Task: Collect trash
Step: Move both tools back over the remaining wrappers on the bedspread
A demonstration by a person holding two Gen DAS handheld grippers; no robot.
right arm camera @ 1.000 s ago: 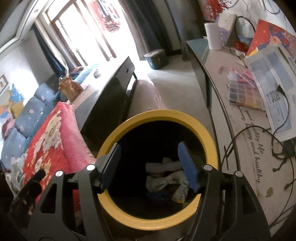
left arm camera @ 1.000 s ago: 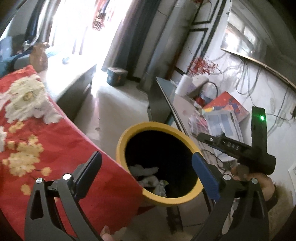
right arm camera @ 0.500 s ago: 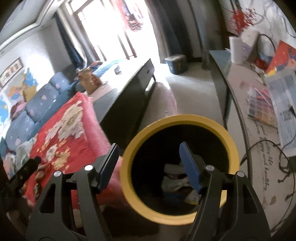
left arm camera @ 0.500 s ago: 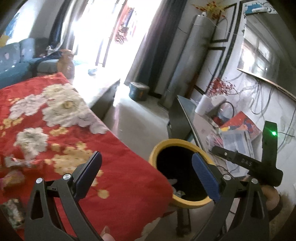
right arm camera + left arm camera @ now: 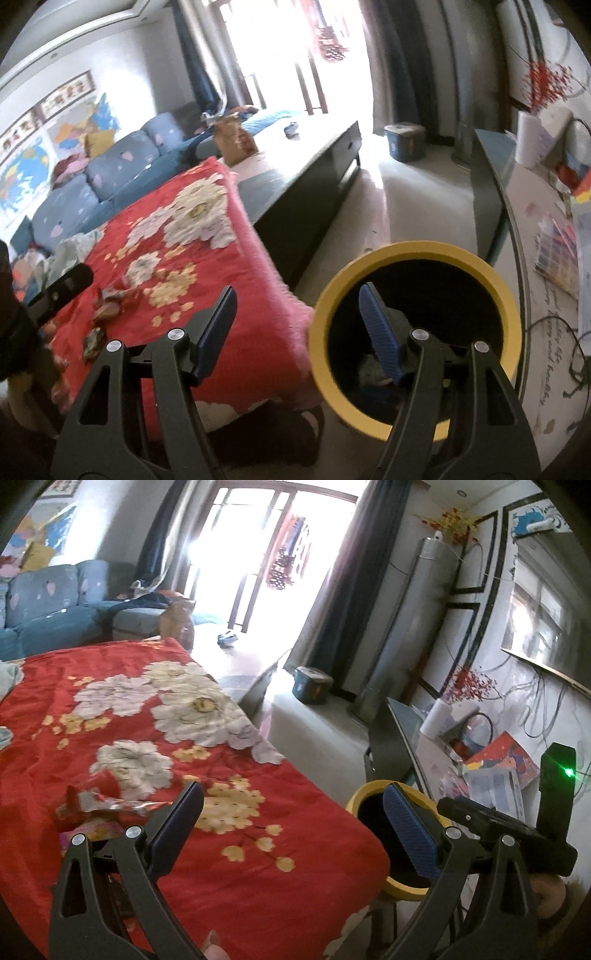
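Note:
A yellow-rimmed black bin [image 5: 424, 254] stands beside the red flowered cloth [image 5: 207, 266] and holds crumpled trash [image 5: 373, 373]. It also shows in the left wrist view [image 5: 360, 797] at the cloth's right edge. Shiny wrappers [image 5: 99, 805] lie on the cloth [image 5: 258, 878] left of my left gripper [image 5: 291, 819], which is open and empty above the cloth. Wrappers [image 5: 110, 299] also show in the right wrist view. My right gripper [image 5: 299, 321] is open and empty, over the bin's left rim.
A glass desk [image 5: 532, 229] with papers, cables and a paper roll runs along the right wall. A dark low cabinet [image 5: 314, 177] stands behind the cloth. A blue sofa [image 5: 48, 613] is at the far left. A small blue tub [image 5: 312, 685] sits on the floor.
Both grippers have swung left, away from over the bin toward the red cloth. The wrappers on the cloth have come into view. Both grippers stay open.

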